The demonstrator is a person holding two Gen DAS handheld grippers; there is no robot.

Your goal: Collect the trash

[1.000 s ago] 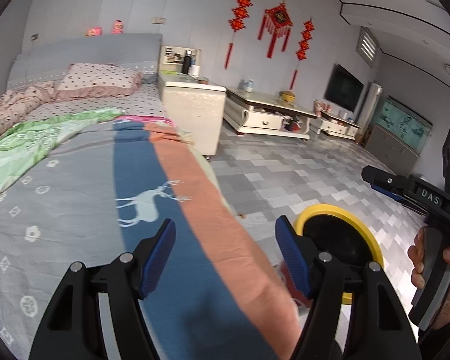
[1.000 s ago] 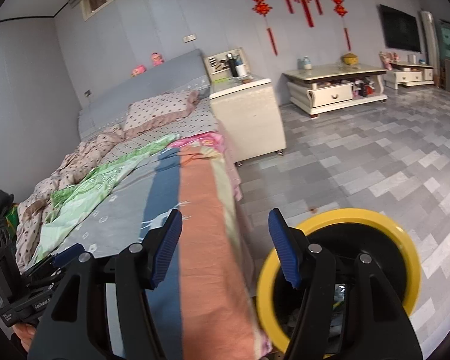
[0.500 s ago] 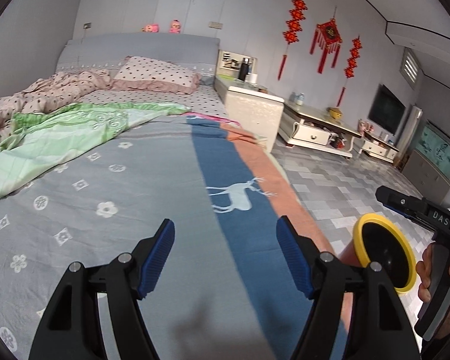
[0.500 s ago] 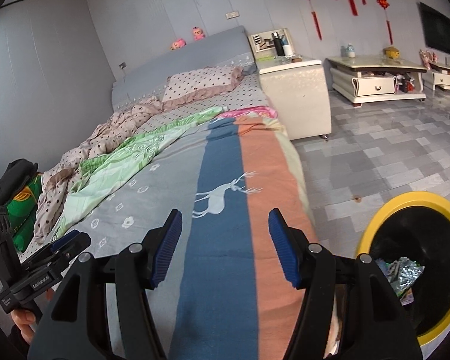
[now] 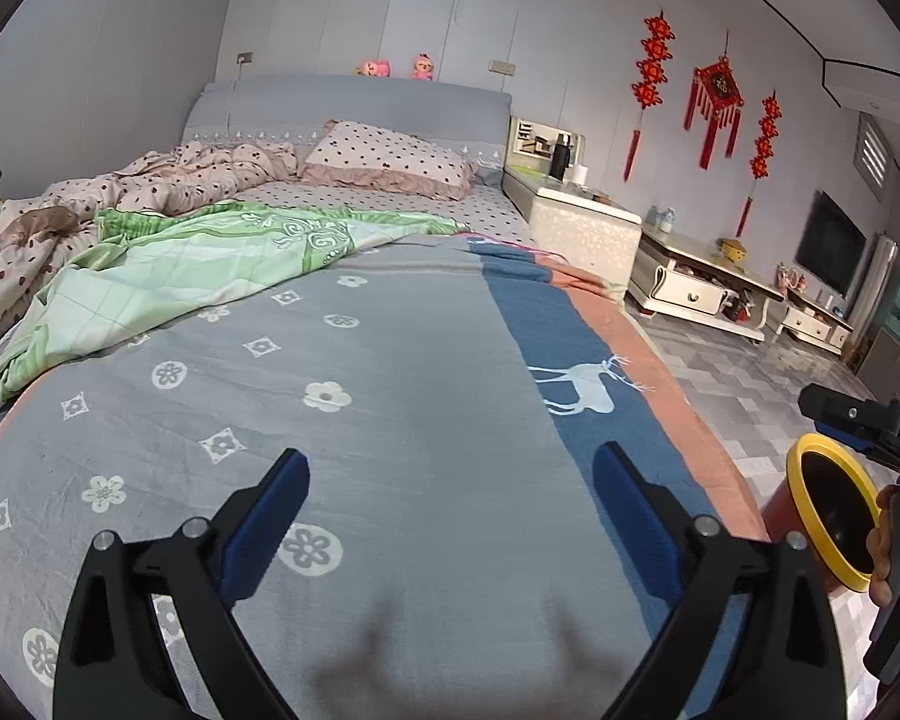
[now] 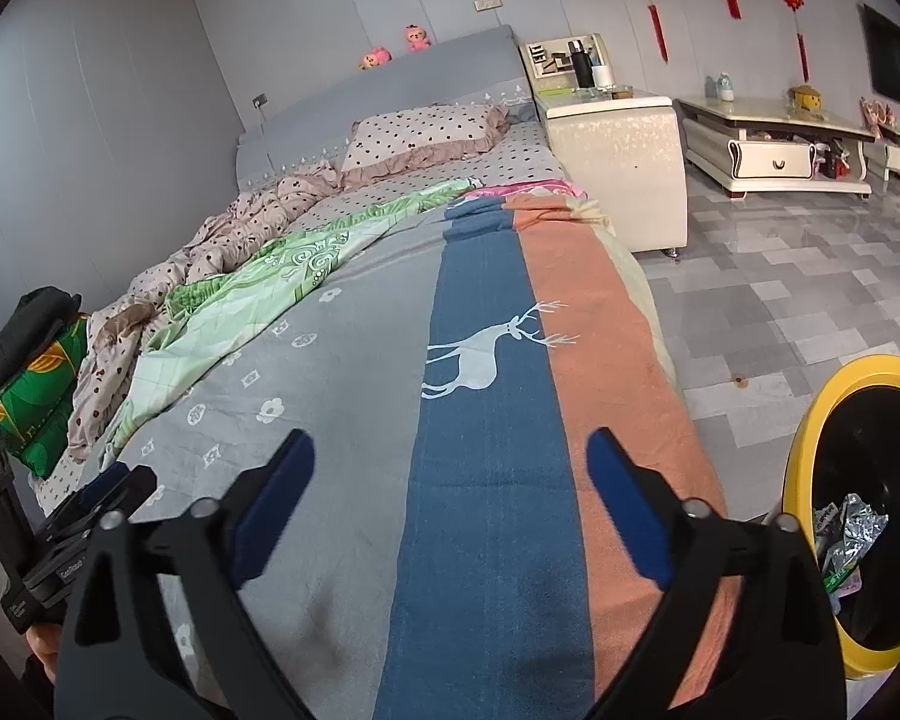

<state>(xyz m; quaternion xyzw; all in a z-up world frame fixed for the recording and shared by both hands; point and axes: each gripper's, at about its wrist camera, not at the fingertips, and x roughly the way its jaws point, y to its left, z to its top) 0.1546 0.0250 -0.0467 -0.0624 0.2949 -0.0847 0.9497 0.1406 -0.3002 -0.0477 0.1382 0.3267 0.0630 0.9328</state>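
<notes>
The trash [image 6: 849, 531], some crumpled foil wrappers and a green packet, lies inside the bin [image 6: 810, 420], a black bin with a yellow rim; I see it at the right edge of the right wrist view, standing on the grey tiled floor [image 6: 810, 300] just beside the bed; in the left wrist view the same bin [image 5: 801, 468] shows at the far right, partly behind my right hand [image 5: 885, 546] on its handle; my right gripper [image 6: 450, 504] hangs over the blanket [image 6: 480, 480], above the blue stripe with the white deer [image 6: 486, 348]; its jaws have just been opening and now stand spread wide, with nothing between them; my left gripper [image 5: 450, 516] hangs over the grey flowered part of the same blanket [image 5: 390, 450]; its jaws also have just been opening and are spread wide, holding nothing; further up the bed lie a green quilt [image 5: 198, 264], a dotted pillow [image 5: 390, 159] and the grey headboard [image 5: 342, 102]; a white cabinet [image 6: 618, 144] stands beside the bed, and red hanging ornaments [image 5: 714, 96] are on the wall
</notes>
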